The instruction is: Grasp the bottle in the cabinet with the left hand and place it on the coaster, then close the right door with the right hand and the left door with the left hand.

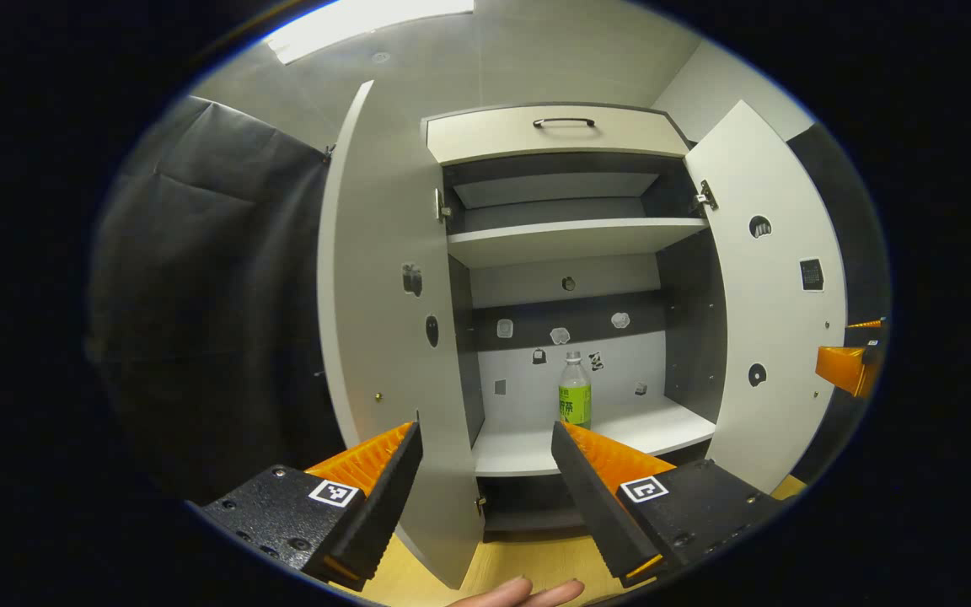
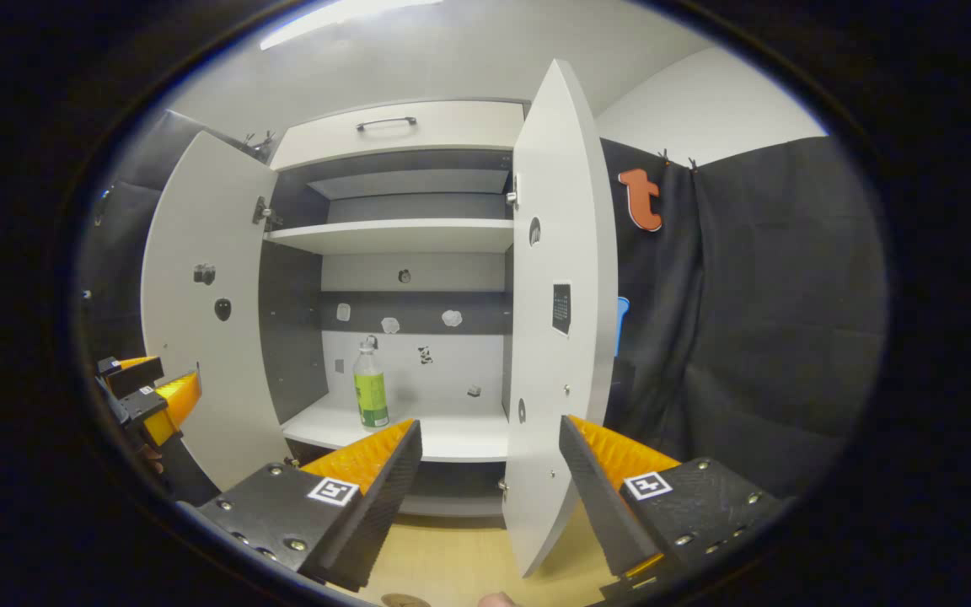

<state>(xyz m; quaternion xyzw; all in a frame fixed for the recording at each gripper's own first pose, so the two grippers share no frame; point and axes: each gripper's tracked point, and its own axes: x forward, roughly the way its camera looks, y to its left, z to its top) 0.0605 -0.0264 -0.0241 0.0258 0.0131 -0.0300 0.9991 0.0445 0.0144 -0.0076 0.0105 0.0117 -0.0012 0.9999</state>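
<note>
- The clear plastic bottle with a green label and white cap [image 1: 574, 390] stands upright on the lower white shelf of the open white cabinet [image 1: 570, 240]. In the left gripper view it sits just right of the frame's centre; its long axis runs straight up and down.
- The left gripper [image 1: 485, 472] is at the bottom of that view with its fingers spread wide and nothing between them. The bottle appears above the inner edge of the right-hand finger, so it lies ahead and a little to the right of the gap's midline, still well apart from the tips.
- Judged from this, the reach calls for a forward move with a slight shift rightward, so that the upright body enters the gap side-on.
- The white left door [image 1: 384, 337] stands open, its edge falling in the gap between the fingers at lower centre; it may crowd the approach.
- In the right gripper view the right gripper [image 2: 490, 472] is likewise wide open and empty, with the bottle [image 2: 370, 384] at centre left, ahead and left of its fingers.
- The white right door [image 2: 557, 337] stands open just above its gap, so this gripper is better set for the door, the left one for the bottle.
- The pale wooden surface [image 2: 452, 565] lies below.
</note>
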